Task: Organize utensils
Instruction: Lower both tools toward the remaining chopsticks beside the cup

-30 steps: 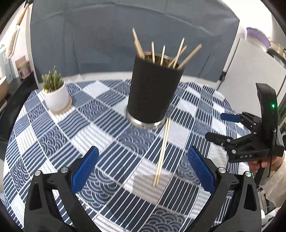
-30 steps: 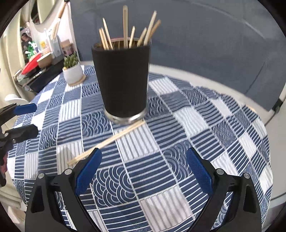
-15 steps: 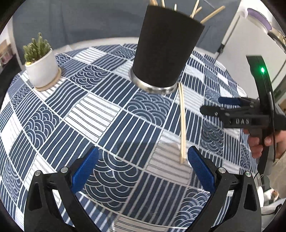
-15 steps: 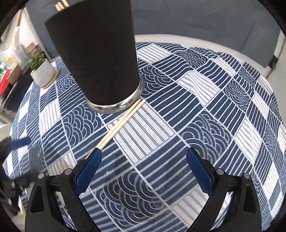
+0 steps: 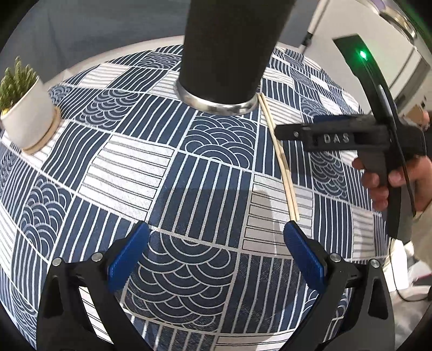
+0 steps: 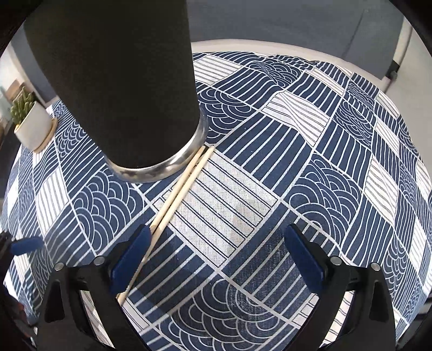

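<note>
Reaching for chopsticks [image 6: 178, 193] flat on bench beside black holder [image 6: 116, 81] | both tools, left tool [image 5: 216, 251] and right tool [image 6: 216, 251], wide open, empty | we judge sticks light, stiff, slippery; pinch mid-length.

A blue-and-white patterned tablecloth [image 5: 151, 172] covered the round table. A small green plant in a white pot [image 5: 27, 118] stood on a tan coaster [image 5: 51, 132] near the table's edge. A grey wall [image 6: 283, 19] lay beyond.
</note>
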`<state>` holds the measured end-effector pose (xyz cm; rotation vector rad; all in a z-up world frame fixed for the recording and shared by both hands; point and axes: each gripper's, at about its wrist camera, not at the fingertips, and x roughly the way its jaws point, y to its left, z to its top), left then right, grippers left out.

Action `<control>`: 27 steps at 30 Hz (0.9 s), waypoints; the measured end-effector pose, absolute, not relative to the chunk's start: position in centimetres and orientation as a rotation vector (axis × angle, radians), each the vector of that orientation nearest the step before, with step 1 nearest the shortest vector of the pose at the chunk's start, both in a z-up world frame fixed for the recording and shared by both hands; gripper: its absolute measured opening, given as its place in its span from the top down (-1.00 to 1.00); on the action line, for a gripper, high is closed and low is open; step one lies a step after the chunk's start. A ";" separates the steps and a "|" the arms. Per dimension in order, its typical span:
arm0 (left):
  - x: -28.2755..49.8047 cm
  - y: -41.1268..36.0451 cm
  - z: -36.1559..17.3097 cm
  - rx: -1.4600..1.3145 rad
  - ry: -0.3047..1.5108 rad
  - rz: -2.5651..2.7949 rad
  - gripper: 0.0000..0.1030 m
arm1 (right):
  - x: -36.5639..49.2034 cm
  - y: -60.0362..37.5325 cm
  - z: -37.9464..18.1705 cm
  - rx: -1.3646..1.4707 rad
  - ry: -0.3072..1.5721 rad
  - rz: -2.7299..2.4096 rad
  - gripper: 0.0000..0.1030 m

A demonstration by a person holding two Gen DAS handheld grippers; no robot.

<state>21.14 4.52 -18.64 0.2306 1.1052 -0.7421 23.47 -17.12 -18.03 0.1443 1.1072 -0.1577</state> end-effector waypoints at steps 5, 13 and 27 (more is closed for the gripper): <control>21.4 4.3 -18.8 0.245 1.088 -0.725 -0.89 | 24.2 -17.0 -18.3 0.211 1.130 -0.206 -0.85; 22.1 3.6 -18.9 0.256 1.074 -0.719 -0.89 | 23.7 -16.9 -18.5 0.242 1.095 -0.249 -0.85; 22.3 2.8 -19.4 0.286 1.069 -0.703 -0.89 | 21.0 -17.1 -18.6 0.298 1.031 -0.371 -0.86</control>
